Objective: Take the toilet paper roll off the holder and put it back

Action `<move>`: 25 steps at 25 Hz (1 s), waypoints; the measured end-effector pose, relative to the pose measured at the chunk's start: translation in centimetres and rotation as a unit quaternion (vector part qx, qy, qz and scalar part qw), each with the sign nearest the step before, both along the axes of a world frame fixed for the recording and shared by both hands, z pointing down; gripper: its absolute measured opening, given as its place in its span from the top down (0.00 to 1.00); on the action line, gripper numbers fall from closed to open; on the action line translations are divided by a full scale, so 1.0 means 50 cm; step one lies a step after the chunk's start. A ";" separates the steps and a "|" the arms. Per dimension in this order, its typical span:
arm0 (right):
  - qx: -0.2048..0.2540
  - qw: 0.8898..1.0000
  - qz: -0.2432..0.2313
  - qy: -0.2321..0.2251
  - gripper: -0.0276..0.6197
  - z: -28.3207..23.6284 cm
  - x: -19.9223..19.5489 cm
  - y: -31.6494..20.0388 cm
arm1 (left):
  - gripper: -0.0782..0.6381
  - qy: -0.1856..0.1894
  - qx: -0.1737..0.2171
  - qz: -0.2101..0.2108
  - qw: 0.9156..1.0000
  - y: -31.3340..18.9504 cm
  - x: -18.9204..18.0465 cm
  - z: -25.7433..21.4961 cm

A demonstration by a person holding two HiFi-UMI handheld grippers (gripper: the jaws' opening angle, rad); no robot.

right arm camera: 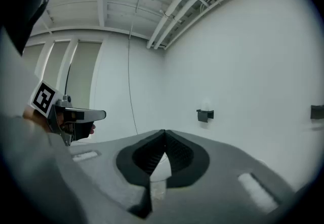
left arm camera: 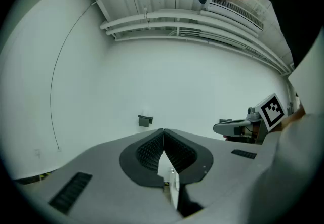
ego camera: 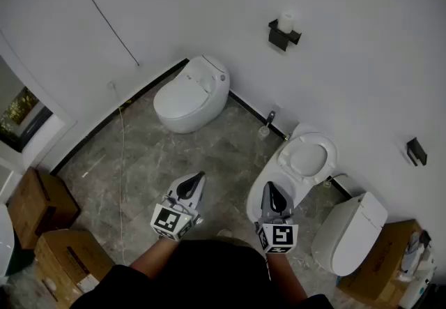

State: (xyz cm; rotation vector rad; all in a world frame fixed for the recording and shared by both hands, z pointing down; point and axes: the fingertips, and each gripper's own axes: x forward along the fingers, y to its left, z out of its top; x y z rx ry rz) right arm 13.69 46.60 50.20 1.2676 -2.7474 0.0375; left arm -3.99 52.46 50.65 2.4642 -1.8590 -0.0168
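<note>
A white toilet paper roll (ego camera: 286,22) stands upright on a black wall holder (ego camera: 282,36) high on the white wall. The holder (right arm camera: 205,115) shows small in the right gripper view, with the roll (right arm camera: 206,106) faint above it. In the left gripper view only the dark holder (left arm camera: 145,120) is plain. My left gripper (ego camera: 198,181) and right gripper (ego camera: 269,189) hang side by side close to my body, far below the holder. Both are shut, tips touching, nothing between them.
Three white toilets stand along the wall: (ego camera: 190,93), (ego camera: 296,169), (ego camera: 348,231). A second black holder (ego camera: 416,151) hangs further right. Cardboard boxes (ego camera: 40,204) sit at the left, another box (ego camera: 387,259) at the right. A thin cable (ego camera: 102,11) runs down the wall.
</note>
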 end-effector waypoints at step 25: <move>-0.034 0.999 0.037 0.007 0.96 0.103 -0.056 -0.383 | 0.87 0.016 -0.020 0.039 0.999 -0.445 -0.091 0.075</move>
